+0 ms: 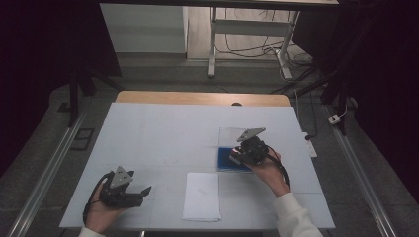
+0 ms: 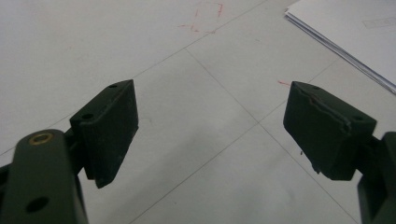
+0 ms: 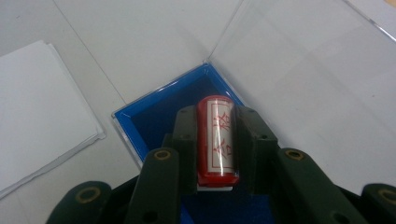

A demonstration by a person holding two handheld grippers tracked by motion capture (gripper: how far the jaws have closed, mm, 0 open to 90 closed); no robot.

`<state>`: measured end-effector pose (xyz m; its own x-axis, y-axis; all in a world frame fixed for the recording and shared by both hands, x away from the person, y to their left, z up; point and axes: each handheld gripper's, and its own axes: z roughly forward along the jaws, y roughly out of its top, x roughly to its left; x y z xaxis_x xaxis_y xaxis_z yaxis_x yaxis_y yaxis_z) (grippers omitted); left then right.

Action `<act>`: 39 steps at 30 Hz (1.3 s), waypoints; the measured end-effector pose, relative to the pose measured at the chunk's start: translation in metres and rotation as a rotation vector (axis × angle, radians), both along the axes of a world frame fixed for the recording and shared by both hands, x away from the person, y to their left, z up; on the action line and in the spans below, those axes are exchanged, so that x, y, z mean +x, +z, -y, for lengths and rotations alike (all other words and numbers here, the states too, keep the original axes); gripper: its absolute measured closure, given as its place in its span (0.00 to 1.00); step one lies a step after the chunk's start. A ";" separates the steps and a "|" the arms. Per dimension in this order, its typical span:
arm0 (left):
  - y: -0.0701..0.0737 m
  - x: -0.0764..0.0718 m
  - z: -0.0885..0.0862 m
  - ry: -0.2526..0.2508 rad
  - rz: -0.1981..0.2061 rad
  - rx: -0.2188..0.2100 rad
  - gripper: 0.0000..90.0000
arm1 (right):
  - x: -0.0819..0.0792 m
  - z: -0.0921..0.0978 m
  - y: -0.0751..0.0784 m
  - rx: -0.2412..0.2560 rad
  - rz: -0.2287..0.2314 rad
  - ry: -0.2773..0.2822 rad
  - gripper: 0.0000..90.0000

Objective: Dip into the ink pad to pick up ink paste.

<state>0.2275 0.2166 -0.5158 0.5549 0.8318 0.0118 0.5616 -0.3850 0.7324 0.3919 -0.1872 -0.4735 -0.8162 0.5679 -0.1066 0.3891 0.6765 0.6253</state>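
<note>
Left gripper (image 1: 129, 190) sits at the near edge of the desk (image 1: 163, 128), about 8 o'clock from desk centre, held in the person's left hand (image 1: 101, 210). Jaws wide apart, nothing between them; left gripper view shows bare desk surface in the gap.

Paper stack (image 1: 201, 196) lies flat at 6 o'clock, just right of that gripper, apart from it. Its corner shows at the top right of the left gripper view (image 2: 345, 32).

Right gripper (image 1: 247, 153) is farther in, about 3 o'clock from centre, in the right hand (image 1: 269, 170). Jaws are clamped on a red stamp (image 3: 216, 140), a cylinder with red characters on a pale label, held lengthwise between the pads. A white base shows at its near end.

Stamp is directly above the blue tray (image 3: 154, 121) of an open case. I can't tell if it touches the tray floor.

Clear lid (image 3: 303, 70) lies flat on the desk beyond the tray, hinged along the far edge.

Past the desk: a second table's white legs (image 1: 212, 44), cables on the floor (image 1: 257, 49).
</note>
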 end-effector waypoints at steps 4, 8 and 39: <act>0.000 0.000 -0.001 0.002 0.000 0.001 0.21 | 0.001 0.001 -0.001 0.000 -0.015 -0.004 0.78; 0.000 0.000 -0.001 0.001 -0.001 0.001 0.21 | 0.004 0.000 -0.003 0.001 -0.031 -0.009 0.78; 0.002 0.000 -0.005 0.022 0.001 -0.003 0.21 | 0.001 0.000 -0.006 -0.001 -0.017 -0.021 0.78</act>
